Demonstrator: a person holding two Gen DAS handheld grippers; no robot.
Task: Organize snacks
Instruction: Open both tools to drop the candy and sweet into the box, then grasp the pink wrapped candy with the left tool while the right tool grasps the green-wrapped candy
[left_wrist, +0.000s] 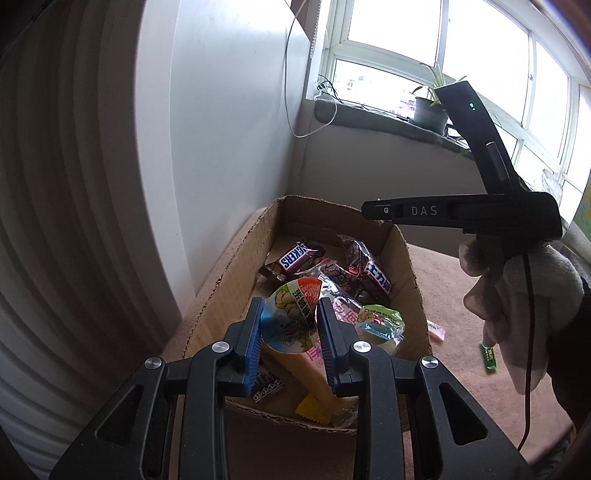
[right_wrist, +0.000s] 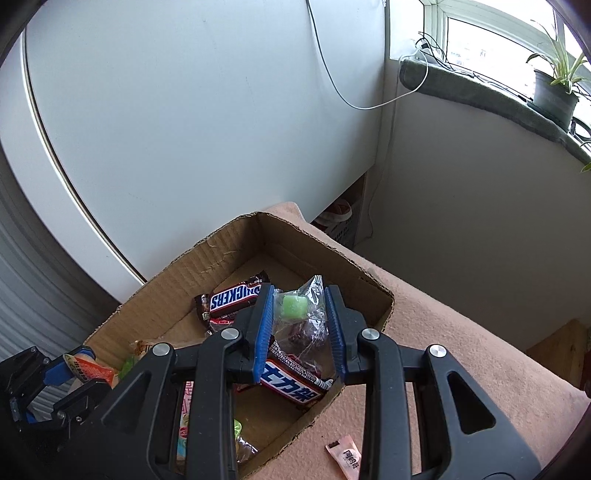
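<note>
Left tongs (left_wrist: 290, 334) clench a round-lidded jelly cup (left_wrist: 291, 317) over the cardboard box (left_wrist: 218, 291) | right tongs (right_wrist: 300, 325) clench a clear bag with a green sweet (right_wrist: 295, 308) above the snack bars | left view alone: gloved hand (left_wrist: 517, 295), green packet (left_wrist: 487, 355) on the blanket | right view alone: pink sachet (right_wrist: 343, 456) beside the box

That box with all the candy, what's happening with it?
A person is tidying snacks into the cardboard box using two hand-held grippers. The left gripper is shut on a round jelly cup with a colourful lid, and the right gripper is shut on a clear packet holding a green candy. Both hang over the box, which already holds Snickers bars. A pink packet and a green packet lie outside on the tan cover.
</note>
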